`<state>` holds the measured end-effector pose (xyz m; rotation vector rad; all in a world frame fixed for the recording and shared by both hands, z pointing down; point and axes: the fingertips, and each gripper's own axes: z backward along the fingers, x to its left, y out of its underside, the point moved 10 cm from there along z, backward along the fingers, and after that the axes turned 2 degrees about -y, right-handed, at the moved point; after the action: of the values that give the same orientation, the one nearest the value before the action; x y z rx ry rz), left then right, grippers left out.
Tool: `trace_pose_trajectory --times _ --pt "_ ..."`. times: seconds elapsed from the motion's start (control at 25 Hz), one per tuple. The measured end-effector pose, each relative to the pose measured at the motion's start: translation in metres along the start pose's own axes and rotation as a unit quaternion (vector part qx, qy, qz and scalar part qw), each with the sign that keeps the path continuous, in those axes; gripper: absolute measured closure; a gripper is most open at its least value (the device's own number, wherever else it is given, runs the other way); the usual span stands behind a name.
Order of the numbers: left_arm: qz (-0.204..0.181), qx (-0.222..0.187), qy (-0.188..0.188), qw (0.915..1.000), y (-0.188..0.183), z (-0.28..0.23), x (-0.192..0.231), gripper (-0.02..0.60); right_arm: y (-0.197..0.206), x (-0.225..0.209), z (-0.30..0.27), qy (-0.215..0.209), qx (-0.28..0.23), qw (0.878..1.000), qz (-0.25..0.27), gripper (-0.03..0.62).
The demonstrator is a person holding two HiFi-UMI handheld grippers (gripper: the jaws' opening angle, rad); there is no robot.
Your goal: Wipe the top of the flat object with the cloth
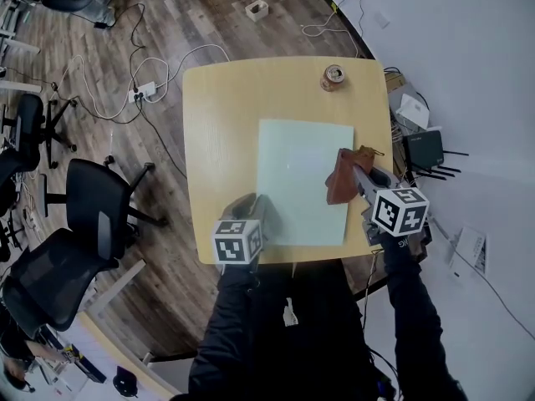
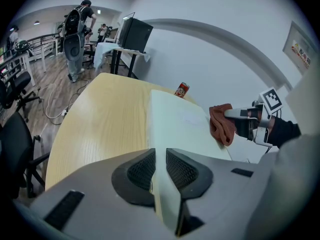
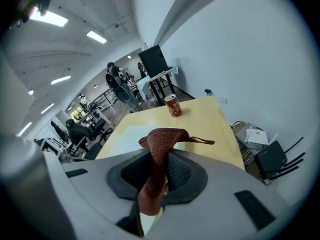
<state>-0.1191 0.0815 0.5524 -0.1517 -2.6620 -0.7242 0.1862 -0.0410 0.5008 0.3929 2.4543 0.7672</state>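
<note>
A pale green flat board (image 1: pixel 305 182) lies on the square wooden table (image 1: pixel 221 124). My left gripper (image 1: pixel 261 210) is shut on the board's near left edge; in the left gripper view the board (image 2: pixel 175 121) runs between the pads (image 2: pixel 140 170). My right gripper (image 1: pixel 361 180) is shut on a rust-brown cloth (image 1: pixel 343 180), which hangs over the board's right edge. In the right gripper view the cloth (image 3: pixel 162 144) stands bunched between the jaws of the right gripper (image 3: pixel 159 161). The left gripper view shows the cloth (image 2: pixel 222 124) just above the board's right side.
A red drink can (image 1: pixel 333 77) stands at the table's far right, also visible as the can (image 3: pixel 172 105). Black office chairs (image 1: pixel 92 215) and floor cables (image 1: pixel 142 90) lie to the left. A black router (image 1: pixel 424 150) and papers sit by the wall on the right.
</note>
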Motion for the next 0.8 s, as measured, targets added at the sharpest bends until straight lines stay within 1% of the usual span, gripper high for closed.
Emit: trace_pose_trajectory --times 0.16,0.32,0.52,0.68,0.8 --pt "0.002 0.0 0.001 1.0 -0.001 -0.001 -0.001 0.495 -0.013 0.031 0.004 -0.05 -0.025 0.998 -0.014 0.514" --pt "0.007 -0.002 0.002 1.0 -0.001 -0.001 -0.001 0.495 -0.019 0.069 -0.01 -0.106 -0.028 0.994 -0.026 0.514" --pt "0.004 -0.002 0.005 1.0 -0.001 0.0 -0.001 0.495 -0.012 0.11 -0.046 -0.16 0.003 0.987 -0.026 0.514" --pt "0.005 -0.002 0.011 0.9999 -0.002 0.0 0.001 0.495 -0.006 0.132 -0.077 -0.197 0.034 0.979 -0.043 0.514" --pt "0.006 -0.002 0.013 0.9999 -0.002 -0.001 0.002 0.495 -0.002 0.141 -0.096 -0.206 0.055 0.976 -0.04 0.514"
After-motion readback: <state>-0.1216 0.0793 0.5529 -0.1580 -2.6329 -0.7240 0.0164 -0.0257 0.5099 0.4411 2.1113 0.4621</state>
